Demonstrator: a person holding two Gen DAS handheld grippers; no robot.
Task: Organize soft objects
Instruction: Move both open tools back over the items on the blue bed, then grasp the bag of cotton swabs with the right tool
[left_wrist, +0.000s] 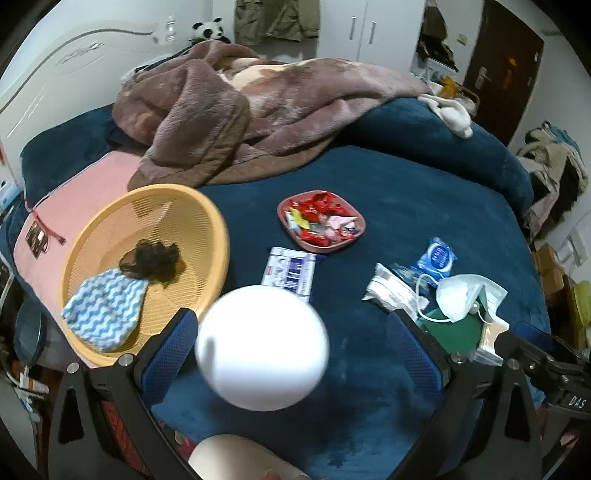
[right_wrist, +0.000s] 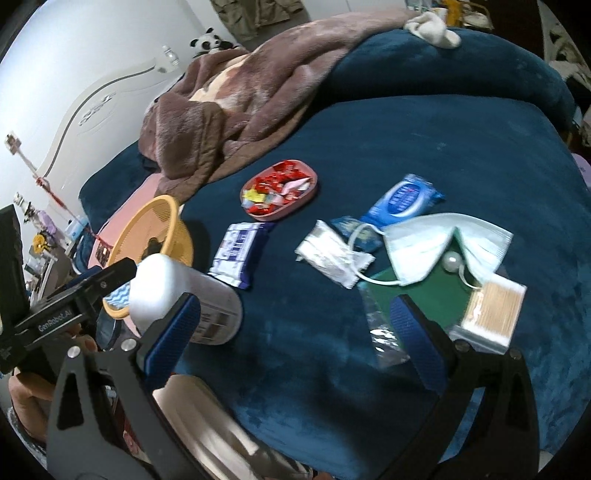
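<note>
My left gripper (left_wrist: 291, 317) stands open over the blue bed cover (left_wrist: 388, 192). A blurred white bottle (left_wrist: 262, 347) lies between its fingers, close to the left pad and well apart from the right one. In the right wrist view that bottle (right_wrist: 184, 295) lies on its side beside the yellow basket (right_wrist: 162, 229), with the left gripper (right_wrist: 88, 291) at its cap end. The basket (left_wrist: 207, 218) holds a blue-and-white wavy cloth (left_wrist: 107, 306) and a dark fuzzy piece (left_wrist: 155, 258). My right gripper (right_wrist: 295, 301) is open with nothing between its fingers. Face masks (right_wrist: 443, 240) lie just ahead of it.
A red tray of sweets (left_wrist: 321, 221), a tissue pack (left_wrist: 291, 273), a blue wipes pack (right_wrist: 402, 199), a wrapped mask (right_wrist: 332, 254), a green card (right_wrist: 424, 291) and a cotton swab box (right_wrist: 491, 310) lie on the bed. A brown blanket (left_wrist: 229, 110) is heaped behind.
</note>
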